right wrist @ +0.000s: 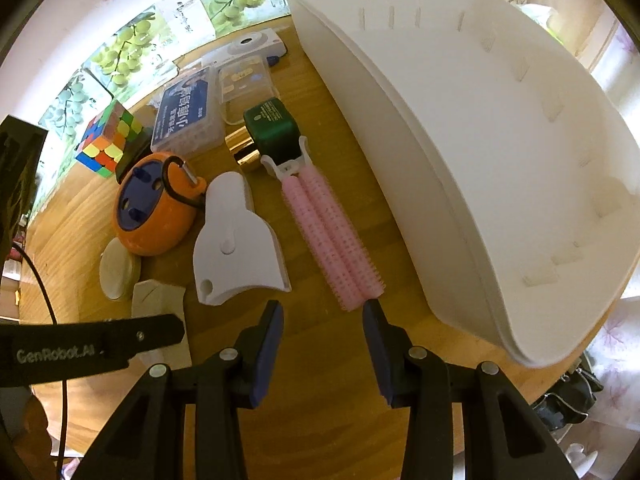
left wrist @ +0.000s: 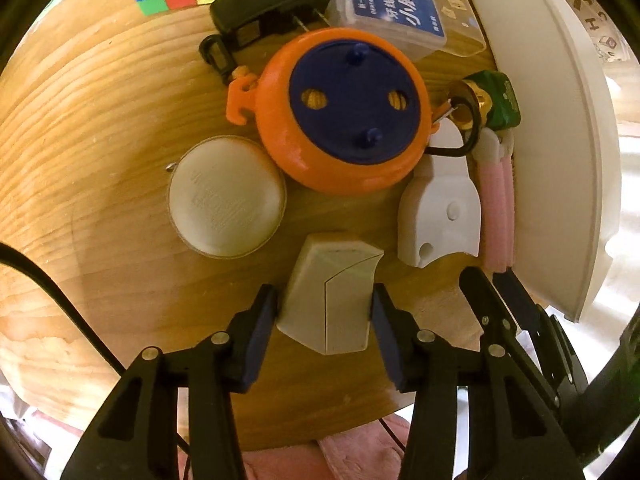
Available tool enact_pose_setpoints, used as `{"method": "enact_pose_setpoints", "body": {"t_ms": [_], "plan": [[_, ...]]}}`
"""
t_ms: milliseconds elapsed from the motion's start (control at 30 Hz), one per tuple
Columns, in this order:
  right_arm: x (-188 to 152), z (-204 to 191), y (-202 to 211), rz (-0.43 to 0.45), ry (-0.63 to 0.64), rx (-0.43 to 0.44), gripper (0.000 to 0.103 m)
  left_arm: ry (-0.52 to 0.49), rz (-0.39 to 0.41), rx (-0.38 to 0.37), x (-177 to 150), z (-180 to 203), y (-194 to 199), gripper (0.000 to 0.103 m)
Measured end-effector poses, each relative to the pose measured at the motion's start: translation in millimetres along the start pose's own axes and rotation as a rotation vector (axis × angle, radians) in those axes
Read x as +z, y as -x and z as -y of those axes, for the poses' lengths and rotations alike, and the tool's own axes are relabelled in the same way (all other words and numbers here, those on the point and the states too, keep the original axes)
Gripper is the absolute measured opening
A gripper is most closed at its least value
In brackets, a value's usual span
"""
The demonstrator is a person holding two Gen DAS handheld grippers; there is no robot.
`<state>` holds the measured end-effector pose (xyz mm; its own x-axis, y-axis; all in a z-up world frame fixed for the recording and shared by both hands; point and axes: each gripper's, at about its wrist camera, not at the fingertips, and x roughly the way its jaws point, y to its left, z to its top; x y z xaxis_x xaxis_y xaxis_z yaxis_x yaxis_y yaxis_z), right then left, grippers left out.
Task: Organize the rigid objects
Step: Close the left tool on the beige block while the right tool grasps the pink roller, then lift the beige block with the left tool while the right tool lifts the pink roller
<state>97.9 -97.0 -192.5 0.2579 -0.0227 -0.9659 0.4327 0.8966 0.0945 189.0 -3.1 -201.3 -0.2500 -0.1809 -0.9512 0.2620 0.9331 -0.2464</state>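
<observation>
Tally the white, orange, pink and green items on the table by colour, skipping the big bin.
White or off-white: 4 (round disc, wedge block, flared piece, camera)
Orange: 1 (reel)
Pink: 1 (roller clip)
Green: 1 (bottle)
Total: 7

Clutter (left wrist: pixel 340 108) crowds bin (right wrist: pixel 500 160); near wood (right wrist: pixel 320 420) clear.

Round wooden table (right wrist: pixel 328 432), warm light. Grape-print posters (right wrist: pixel 120 52) on wall beyond its far edge.

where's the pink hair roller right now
In the right wrist view the pink hair roller lies on the table between the white bin and the white plastic piece, its clip end at the green box.
</observation>
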Motion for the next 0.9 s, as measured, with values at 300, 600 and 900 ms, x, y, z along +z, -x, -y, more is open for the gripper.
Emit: {"method": "enact_pose_setpoints", "body": {"t_ms": [300, 600, 900], "plan": [[-5.7, -3.5, -4.7, -0.008, 0.019, 0.047, 0.008, 0.008, 0.008, -0.022, -10.1, -22.7, -7.7, 0.051], [-13.1, -5.6, 4.3, 0.014, -0.012, 0.124, 0.002, 0.001, 0.045, -0.038, -24.6, -39.6, 9.7, 0.051], [-15.0, 5.1, 19.2, 0.13, -0.086, 0.156, 0.004, 0.0, 0.114, -0.063, -28.4, -62.9, 31.3, 0.051]]}}
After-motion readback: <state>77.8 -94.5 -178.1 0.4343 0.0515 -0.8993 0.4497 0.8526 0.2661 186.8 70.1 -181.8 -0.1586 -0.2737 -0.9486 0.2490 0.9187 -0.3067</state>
